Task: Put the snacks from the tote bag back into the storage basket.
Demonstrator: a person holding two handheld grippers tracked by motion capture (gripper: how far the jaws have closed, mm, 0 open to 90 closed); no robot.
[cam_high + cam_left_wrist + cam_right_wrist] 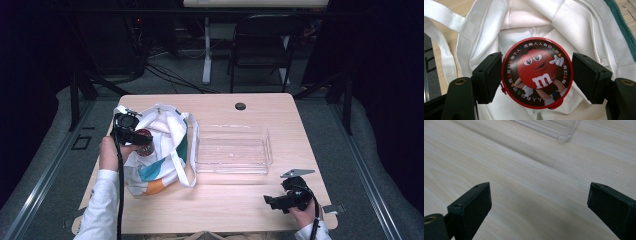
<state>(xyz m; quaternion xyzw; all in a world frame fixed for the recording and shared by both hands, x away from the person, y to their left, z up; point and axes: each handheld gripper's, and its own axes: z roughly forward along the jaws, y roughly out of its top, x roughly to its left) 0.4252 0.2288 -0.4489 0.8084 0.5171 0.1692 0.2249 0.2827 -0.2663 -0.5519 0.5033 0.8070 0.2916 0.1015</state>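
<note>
The round red candy tin (537,73) is in the left tongs (537,75). In the left gripper view the two black pads squeeze its sides, one at 9 o'clock & one at 3 o'clock of the tin. So the left tongs are closed on the tin. The lid faces the camera. It has a red cartoon candy guy w/ white gloves & a ring of tiny colored letters round the edge.

Under the tin is the open mouth of the white cloth bag (564,27). The tin sits just over the opening; can't tell if it touches the cloth. In the high view the tin (143,141) is at the bag's (160,160) 10 o'clock side, w/ the left tongs (141,140) & the left hand (109,152) at about 9 o'clock of the bag. The bag lies on the left part of the desk (225,200). It has green, blue & orange bits and white straps.

At 3 o'clock of the bag, just beside it, is a clear plastic tray (233,149).

The right tongs (268,201) are well apart from all that, at about 5 o'clock of the tray, near the desk's front edge. In the right gripper view the right tongs (539,202) are wide open w/ bare desk between the pads. A corner of the tray (564,131) shows at 12 o'clock.
</note>
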